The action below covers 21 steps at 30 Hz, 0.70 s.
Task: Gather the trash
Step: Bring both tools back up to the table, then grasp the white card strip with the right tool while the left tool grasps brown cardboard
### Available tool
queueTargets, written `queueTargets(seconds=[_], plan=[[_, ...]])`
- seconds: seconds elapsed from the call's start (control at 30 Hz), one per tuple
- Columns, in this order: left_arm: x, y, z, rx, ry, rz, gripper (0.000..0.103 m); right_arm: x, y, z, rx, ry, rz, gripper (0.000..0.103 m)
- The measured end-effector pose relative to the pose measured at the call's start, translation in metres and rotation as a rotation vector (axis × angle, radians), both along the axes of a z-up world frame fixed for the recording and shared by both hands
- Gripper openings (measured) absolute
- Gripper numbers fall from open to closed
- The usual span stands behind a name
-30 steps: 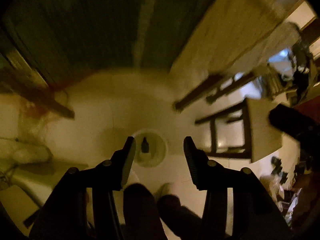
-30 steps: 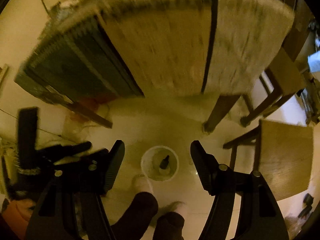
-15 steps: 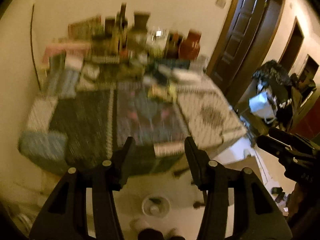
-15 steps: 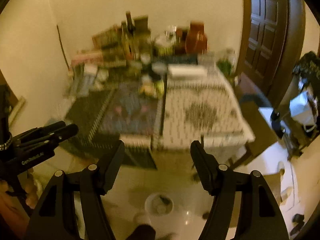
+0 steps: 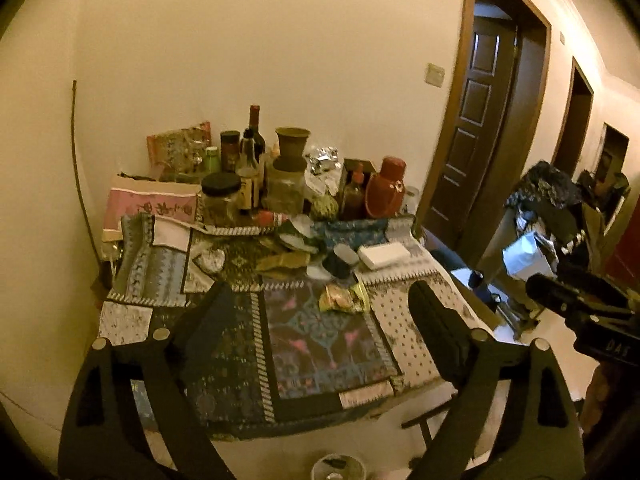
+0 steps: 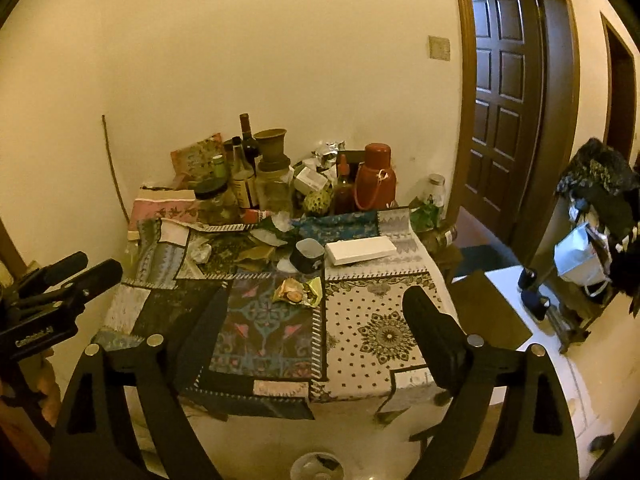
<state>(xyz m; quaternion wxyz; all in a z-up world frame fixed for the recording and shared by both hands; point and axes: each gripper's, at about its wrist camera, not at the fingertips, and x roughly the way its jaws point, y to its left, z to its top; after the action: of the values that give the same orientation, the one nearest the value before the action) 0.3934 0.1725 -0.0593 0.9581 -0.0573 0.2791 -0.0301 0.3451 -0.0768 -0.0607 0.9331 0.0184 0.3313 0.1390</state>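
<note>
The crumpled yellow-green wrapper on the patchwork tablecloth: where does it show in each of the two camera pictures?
Left wrist view: the wrapper lies just above centre, at the far edge of the dark pink-patterned patch.
Right wrist view: the wrapper lies left of centre, at that patch's far right corner.
Shared landmark: the white box, behind and right of it in both.

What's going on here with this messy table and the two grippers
A person is holding a two-finger gripper in each hand over a cluttered table to collect trash. Neither the left gripper nor the right gripper holds anything; both sets of jaws are opening. A crumpled wrapper lies on the patchwork cloth ahead of them, with torn scraps further back near the bottles and jars. A small bin sits on the floor below the table's near edge.
</note>
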Motion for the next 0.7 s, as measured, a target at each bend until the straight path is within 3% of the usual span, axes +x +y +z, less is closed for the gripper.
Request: queueTargets(seconds=[0.2, 0.37, 0.5, 0.7], plan=[[0.045, 0.006, -0.013, 0.018, 0.037, 0.032, 0.091, 0.044, -0.008, -0.012, 0.074, 0.061, -0.030, 0.088], [0.104, -0.007, -0.045, 0.122, 0.106, 0.070, 0.091, 0.101, -0.011, -0.031, 0.102, 0.125, -0.041, 0.088], [0.152, -0.020, -0.081, 0.189, 0.164, 0.069, 0.091, 0.161, -0.017, -0.064, 0.162, 0.248, -0.034, 0.088], [0.235, -0.013, -0.156, 0.172, 0.322, 0.104, 0.091, 0.248, -0.023, -0.139, 0.209, 0.496, -0.045, 0.087]])
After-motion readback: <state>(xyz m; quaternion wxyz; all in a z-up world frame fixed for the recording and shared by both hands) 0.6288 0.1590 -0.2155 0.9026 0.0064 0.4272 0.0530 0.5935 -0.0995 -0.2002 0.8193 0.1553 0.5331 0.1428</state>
